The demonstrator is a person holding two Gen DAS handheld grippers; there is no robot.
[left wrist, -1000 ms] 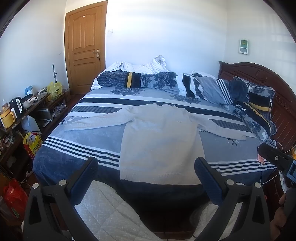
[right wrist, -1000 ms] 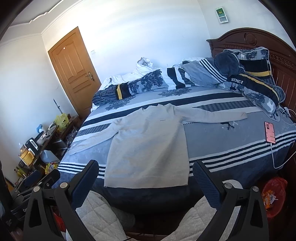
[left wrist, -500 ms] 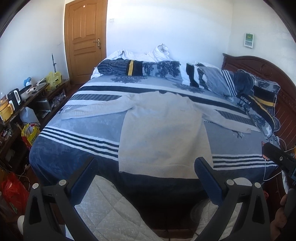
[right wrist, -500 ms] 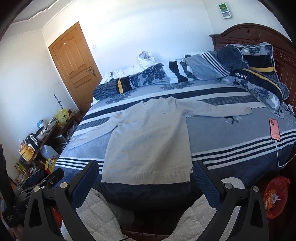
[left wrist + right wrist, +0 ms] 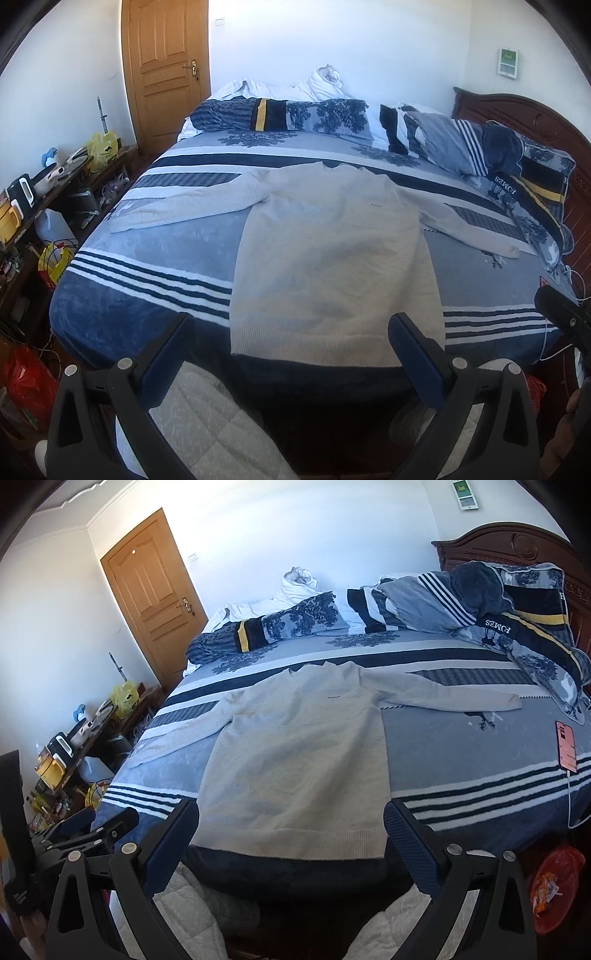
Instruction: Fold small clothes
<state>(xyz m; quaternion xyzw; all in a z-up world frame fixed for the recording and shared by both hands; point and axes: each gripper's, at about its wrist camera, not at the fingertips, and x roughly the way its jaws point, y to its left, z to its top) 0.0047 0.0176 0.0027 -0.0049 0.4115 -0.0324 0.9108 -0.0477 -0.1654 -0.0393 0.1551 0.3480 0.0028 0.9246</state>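
Domestic bedroom: a made bed (image 5: pixel 155 266) with carved wooden headboard (image 5: pixel 506 541) ahead of the fingers, panelled door (image 5: pixel 166 70) beyond, cluttered side shelf (image 5: pixel 55 184) to their left.

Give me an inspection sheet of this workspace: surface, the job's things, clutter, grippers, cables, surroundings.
Surface: bed with a blue, grey and white striped cover.
Job's things: pale sweater lies flat, front up, both sleeves spread out, hem at the near edge; not yet folded.
Clutter: rolled bedding and pillows along the far side; pink phone on the cover to the right.
Grippers: left gripper open, empty, short of the hem; right gripper open, empty.
Cables: white cable runs from the phone over the bed's edge.
Surroundings: wooden door shut; crowded side shelf; dark headboard.
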